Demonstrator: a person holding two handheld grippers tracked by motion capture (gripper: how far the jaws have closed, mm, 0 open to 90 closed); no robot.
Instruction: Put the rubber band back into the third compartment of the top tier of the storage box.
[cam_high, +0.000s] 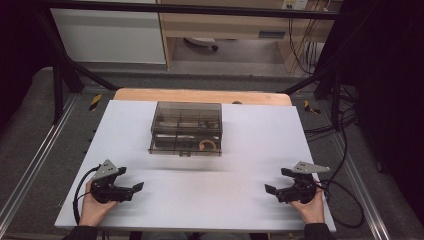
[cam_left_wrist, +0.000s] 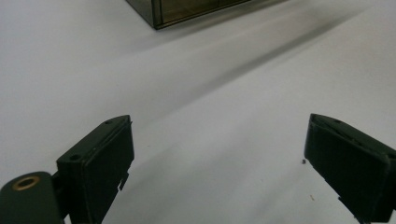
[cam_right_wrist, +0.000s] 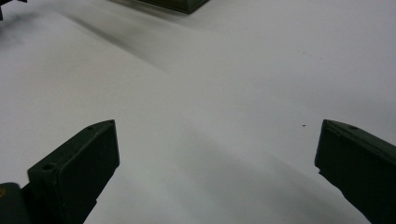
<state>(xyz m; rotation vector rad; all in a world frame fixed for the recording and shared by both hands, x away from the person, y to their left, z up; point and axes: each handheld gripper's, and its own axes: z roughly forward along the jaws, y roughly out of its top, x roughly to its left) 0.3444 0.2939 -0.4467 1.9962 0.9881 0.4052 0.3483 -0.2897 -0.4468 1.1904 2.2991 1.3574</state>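
Observation:
A smoky see-through plastic box with inner compartments stands closed in the middle of the white table; a tan ring-like item shows through its front right. My left gripper rests at the near left of the table, open, jaws pointing right. At the near right my right gripper lies open with its jaws pointing left. Nothing sits between either pair of jaws. In the left gripper view a corner of the box shows at the top. The right gripper view catches a box corner too.
The white board lies on a wooden tabletop whose far edge shows behind it. Black cables trail off the right side. A black frame and metal rails surround the table.

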